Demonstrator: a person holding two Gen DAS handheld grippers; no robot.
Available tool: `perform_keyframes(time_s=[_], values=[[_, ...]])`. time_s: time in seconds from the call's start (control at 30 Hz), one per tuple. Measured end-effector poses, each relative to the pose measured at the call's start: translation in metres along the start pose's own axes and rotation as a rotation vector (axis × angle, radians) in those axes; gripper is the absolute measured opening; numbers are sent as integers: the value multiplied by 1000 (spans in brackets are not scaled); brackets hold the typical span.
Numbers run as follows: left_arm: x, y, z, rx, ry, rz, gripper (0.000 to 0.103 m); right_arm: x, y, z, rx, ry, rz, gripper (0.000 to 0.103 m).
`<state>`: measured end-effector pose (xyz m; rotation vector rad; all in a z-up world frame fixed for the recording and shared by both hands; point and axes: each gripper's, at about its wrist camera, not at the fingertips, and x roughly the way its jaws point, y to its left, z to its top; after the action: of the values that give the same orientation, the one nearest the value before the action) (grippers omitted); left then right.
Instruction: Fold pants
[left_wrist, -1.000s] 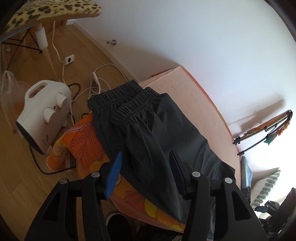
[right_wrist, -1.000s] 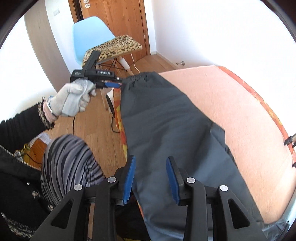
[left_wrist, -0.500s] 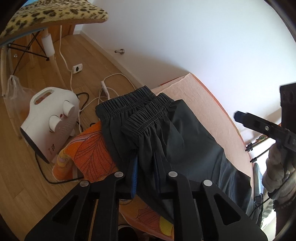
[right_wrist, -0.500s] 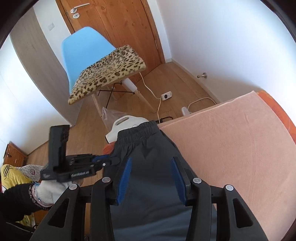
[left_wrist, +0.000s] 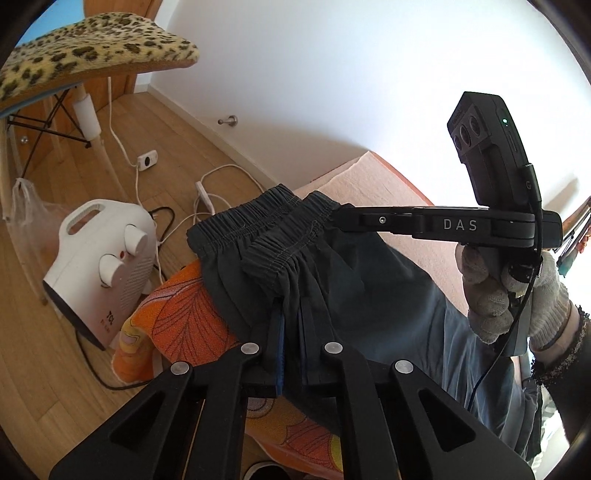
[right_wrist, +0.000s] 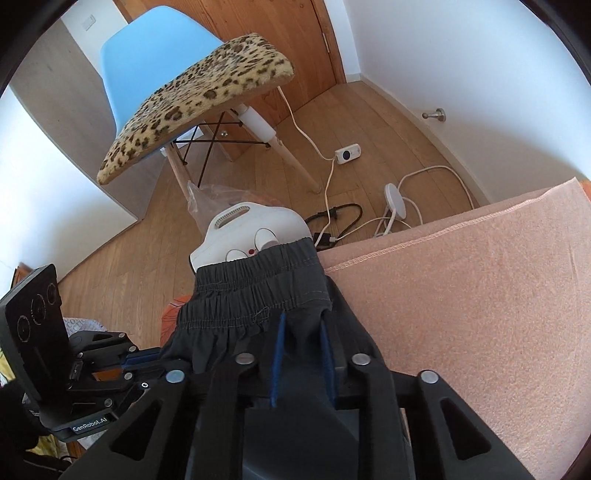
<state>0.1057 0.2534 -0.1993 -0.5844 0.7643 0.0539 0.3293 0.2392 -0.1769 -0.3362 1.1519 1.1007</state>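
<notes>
In the left wrist view we see the dark pants (left_wrist: 332, 280) lying across the middle of the frame, their gathered elastic waistband (left_wrist: 258, 229) pointing toward the upper left and hanging over the edge of the peach towel (left_wrist: 384, 177) and the orange patterned cover (left_wrist: 177, 317) below it. Our left gripper (left_wrist: 291, 339) sits at the bottom centre, its blue-padded fingers (left_wrist: 279, 350) drawn narrow and pinching a bunched fold of the pants just below the waistband.

From the right edge of that frame our right gripper (left_wrist: 334, 216), held in a white-gloved hand (left_wrist: 495, 291), reaches across and meets the waistband's upper right corner. In the right wrist view its fingers (right_wrist: 277, 354) stand narrowly apart at lower centre with dark cloth gathered between them, just under the waistband (right_wrist: 255, 288); we cannot tell for certain how firmly they bite. The left gripper (right_wrist: 147, 360) shows at the lower left of this view, touching the pants' (right_wrist: 295, 424) left edge.

Behind the waistband stands a white fan heater (right_wrist: 243, 229), with white cables (right_wrist: 406, 195) on the wooden floor (right_wrist: 122, 273). A blue chair (right_wrist: 147, 66) with a leopard-print cushion (right_wrist: 199, 99) fills the upper left. The peach towel (right_wrist: 480, 280) covers the right side.
</notes>
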Motion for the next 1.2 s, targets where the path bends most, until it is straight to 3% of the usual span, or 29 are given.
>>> perform_keyframes(time_s=[0.1, 0.27, 0.67, 0.77, 0.8, 0.87, 0.93, 1.03, 1.13, 1.2], values=[[-2, 1, 3, 5, -14, -4, 3, -8, 9, 4, -30, -29, -23, 0], [-14, 12, 11, -14, -62, 9, 3, -21, 20, 21, -50, -100, -29, 0], [7, 34, 6, -7, -6, 68, 3, 13, 21, 30, -38, -66, -67, 0], [8, 29, 8, 22, -3, 87, 3, 11, 17, 26, -23, -77, -81, 9], [7, 28, 9, 25, 4, 89, 3, 7, 16, 25, -12, -87, -87, 22], [5, 27, 12, 27, 16, 91, 5, -4, 13, 21, 10, -114, -102, 39], [0, 25, 14, 28, 17, 98, 12, -21, 13, 15, 24, -139, -114, 39], [-12, 16, 19, 58, 0, 93, 12, -55, 13, 0, 47, -188, -141, 39], [-22, -3, 24, 120, -10, 76, 13, -96, 14, -23, 86, -246, -166, 50], [-27, -18, 29, 162, -11, 52, 20, -126, 15, -43, 119, -287, -188, 57]])
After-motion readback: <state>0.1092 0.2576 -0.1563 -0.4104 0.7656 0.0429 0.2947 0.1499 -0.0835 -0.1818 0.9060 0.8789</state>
